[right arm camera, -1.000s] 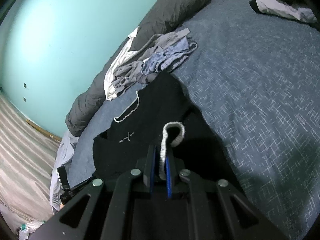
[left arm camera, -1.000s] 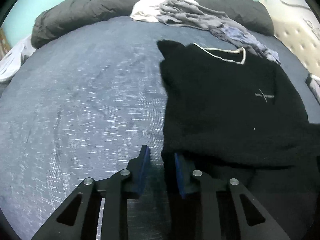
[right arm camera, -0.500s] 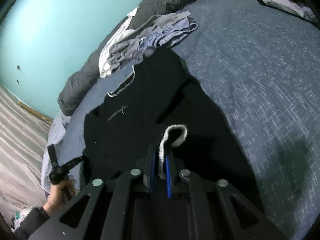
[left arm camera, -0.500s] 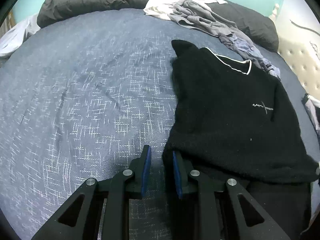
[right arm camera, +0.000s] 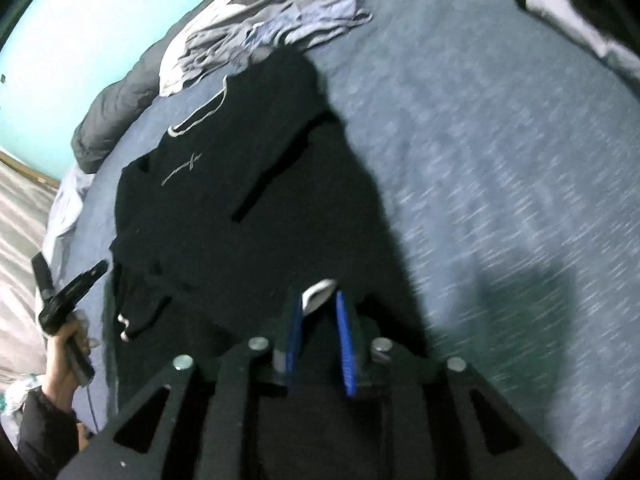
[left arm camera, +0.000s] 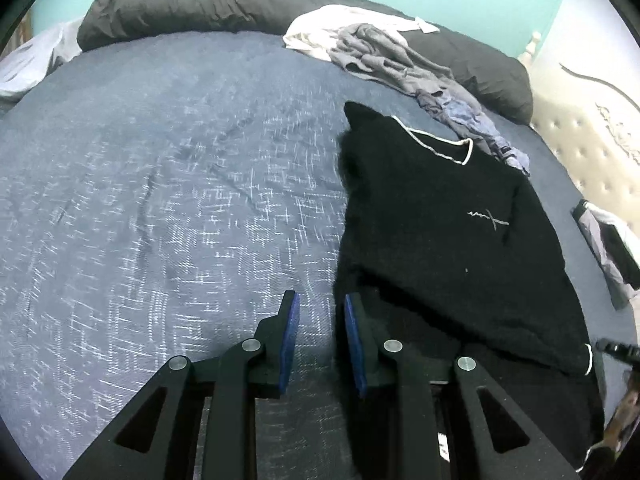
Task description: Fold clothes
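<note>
A black sweater (left arm camera: pixel 440 220) with a white-trimmed collar and a small chest logo lies flat on the blue bedspread (left arm camera: pixel 160 200). My left gripper (left arm camera: pixel 322 320) hovers at the sweater's near left edge. Its jaws are opening a little, and only bedspread shows between them. In the right wrist view the sweater (right arm camera: pixel 224 220) has one sleeve folded across its body. That sleeve's white cuff (right arm camera: pixel 318 292) sits slack between the blue pads of my right gripper (right arm camera: pixel 318 308), whose jaws are opening. The left gripper (right arm camera: pixel 70 266) and the hand holding it show at the left.
A pile of grey, white and blue clothes (left arm camera: pixel 384 52) lies against a dark grey duvet (left arm camera: pixel 200 4) at the far side. Another garment (left arm camera: pixel 608 248) rests near the padded headboard (left arm camera: pixel 592 140). Bare bedspread spreads left of the sweater.
The right jaws have parted from the white cuff, which now sits lower and slack between the pads. The left gripper has shifted along the sweater's edge with its jaws still apart.
</note>
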`<act>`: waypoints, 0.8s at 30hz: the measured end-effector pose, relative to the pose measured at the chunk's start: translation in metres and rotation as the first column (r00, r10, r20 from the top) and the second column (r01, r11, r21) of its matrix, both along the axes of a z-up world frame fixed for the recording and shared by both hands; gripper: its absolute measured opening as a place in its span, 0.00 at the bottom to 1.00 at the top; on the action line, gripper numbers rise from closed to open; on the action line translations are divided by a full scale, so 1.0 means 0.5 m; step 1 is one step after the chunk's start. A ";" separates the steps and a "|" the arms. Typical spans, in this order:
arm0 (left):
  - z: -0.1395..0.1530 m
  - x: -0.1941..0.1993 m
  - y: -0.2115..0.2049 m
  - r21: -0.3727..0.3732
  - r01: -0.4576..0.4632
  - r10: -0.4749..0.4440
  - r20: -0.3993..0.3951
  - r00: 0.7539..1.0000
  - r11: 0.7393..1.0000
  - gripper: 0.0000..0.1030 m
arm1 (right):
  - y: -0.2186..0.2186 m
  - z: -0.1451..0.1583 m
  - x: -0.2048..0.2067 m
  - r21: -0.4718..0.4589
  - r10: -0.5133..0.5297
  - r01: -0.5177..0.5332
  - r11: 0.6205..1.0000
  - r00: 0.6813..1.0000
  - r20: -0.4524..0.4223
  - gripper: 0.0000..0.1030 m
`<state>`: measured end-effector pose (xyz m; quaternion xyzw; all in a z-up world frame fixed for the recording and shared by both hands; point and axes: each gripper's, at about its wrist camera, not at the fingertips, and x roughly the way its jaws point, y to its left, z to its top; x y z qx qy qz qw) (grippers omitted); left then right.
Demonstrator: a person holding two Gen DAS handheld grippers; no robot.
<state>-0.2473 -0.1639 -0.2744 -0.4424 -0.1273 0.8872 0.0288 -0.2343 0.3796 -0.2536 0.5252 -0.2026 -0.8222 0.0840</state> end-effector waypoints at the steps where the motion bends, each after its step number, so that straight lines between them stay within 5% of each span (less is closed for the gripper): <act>1: 0.002 0.002 -0.001 0.001 0.004 -0.004 -0.007 1.000 1.000 0.26 | 0.000 0.002 -0.005 -0.006 0.009 -0.009 1.000 1.000 -0.002 0.20; 10: -0.001 0.012 -0.002 0.050 -0.005 0.007 -0.042 0.999 0.999 0.31 | -0.104 0.036 -0.096 0.004 0.194 -0.194 0.981 0.980 -0.042 0.33; 19: -0.018 -0.010 -0.023 0.169 -0.023 0.034 -0.067 0.997 0.985 0.43 | -0.329 0.088 -0.265 -0.018 0.427 -0.434 0.901 0.892 -0.146 0.48; 24: -0.028 -0.029 -0.033 0.193 -0.018 0.033 -0.071 0.997 0.981 0.44 | -0.445 0.087 -0.370 -0.028 0.463 -0.470 0.882 0.876 -0.137 0.49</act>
